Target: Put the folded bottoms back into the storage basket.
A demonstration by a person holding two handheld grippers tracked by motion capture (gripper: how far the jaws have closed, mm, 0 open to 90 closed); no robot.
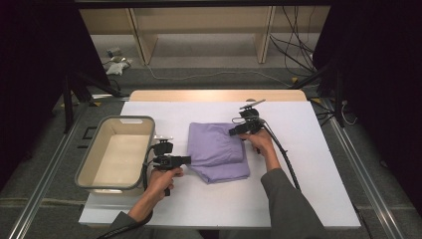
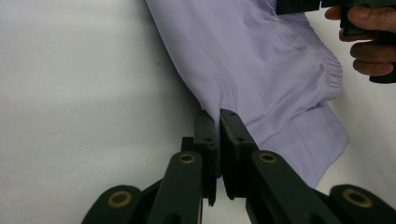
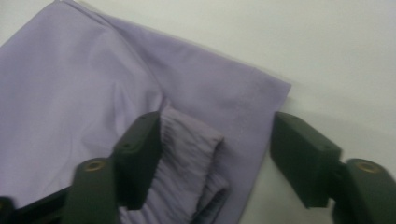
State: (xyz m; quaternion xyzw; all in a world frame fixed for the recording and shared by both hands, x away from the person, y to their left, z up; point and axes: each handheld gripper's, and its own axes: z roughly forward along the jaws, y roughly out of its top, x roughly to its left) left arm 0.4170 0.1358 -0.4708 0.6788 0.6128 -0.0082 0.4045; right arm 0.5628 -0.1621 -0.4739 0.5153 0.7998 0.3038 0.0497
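Lilac cloth, a folded garment (image 1: 218,151), is lying mid-table on the white sheet (image 1: 298,189), with the grey bin (image 1: 94,159) sitting at nine o'clock of it. High view: left gripper (image 1: 188,160) is meeting the garment's near-left edge; right gripper (image 1: 233,132) is working its far-right edge at two o'clock.

Left gripper view: jaws are sitting together, pinching the fabric's edge at twelve o'clock.

Right gripper view: jaws are standing apart, straddling the gathered waistband (image 3: 187,158), pads not yet pressing.

Judgement: the right should be closing squarely over every layer before both lift together, keeping the fold from slumping
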